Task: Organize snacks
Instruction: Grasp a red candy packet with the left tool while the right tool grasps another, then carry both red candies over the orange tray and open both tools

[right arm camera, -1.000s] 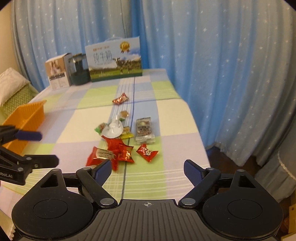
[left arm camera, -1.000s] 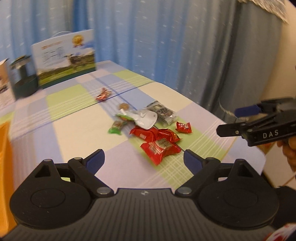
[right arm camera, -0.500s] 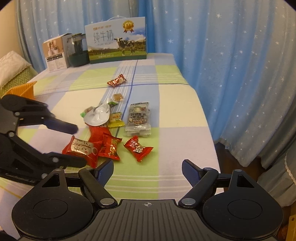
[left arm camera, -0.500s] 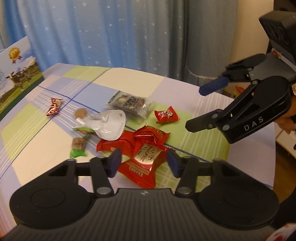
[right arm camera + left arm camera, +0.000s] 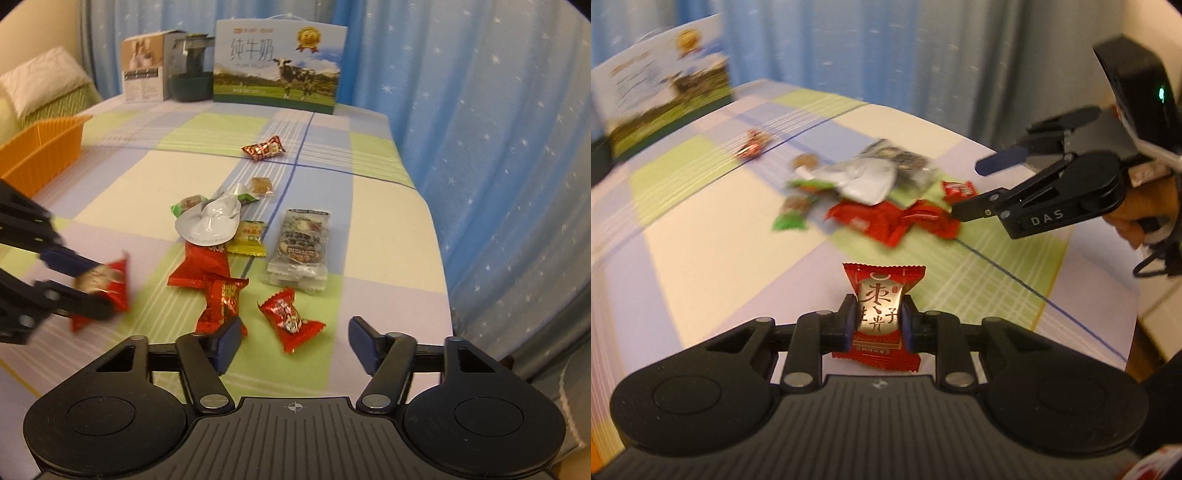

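My left gripper (image 5: 877,325) is shut on a red snack packet with a gold label (image 5: 881,295), held apart from the pile; the right wrist view shows this packet (image 5: 107,284) at the left. My right gripper (image 5: 295,341) hangs low over the checked tablecloth with its jaws closing. A small red candy (image 5: 290,317) lies just ahead between its fingers, and the pads do not touch it. The pile beyond holds red packets (image 5: 201,266), a silver pouch (image 5: 208,221), a yellow sweet (image 5: 249,236) and a clear nut pack (image 5: 301,243).
An orange basket (image 5: 40,151) stands at the table's left edge. A milk carton box (image 5: 277,62), a dark appliance (image 5: 192,66) and a small box (image 5: 144,70) line the back. Blue curtains hang past the right edge. A lone red candy (image 5: 264,147) lies farther back.
The left gripper closed on the gold-labelled red packet and drew it away from the pile. The right gripper came down over the small red candy and its jaws narrowed.
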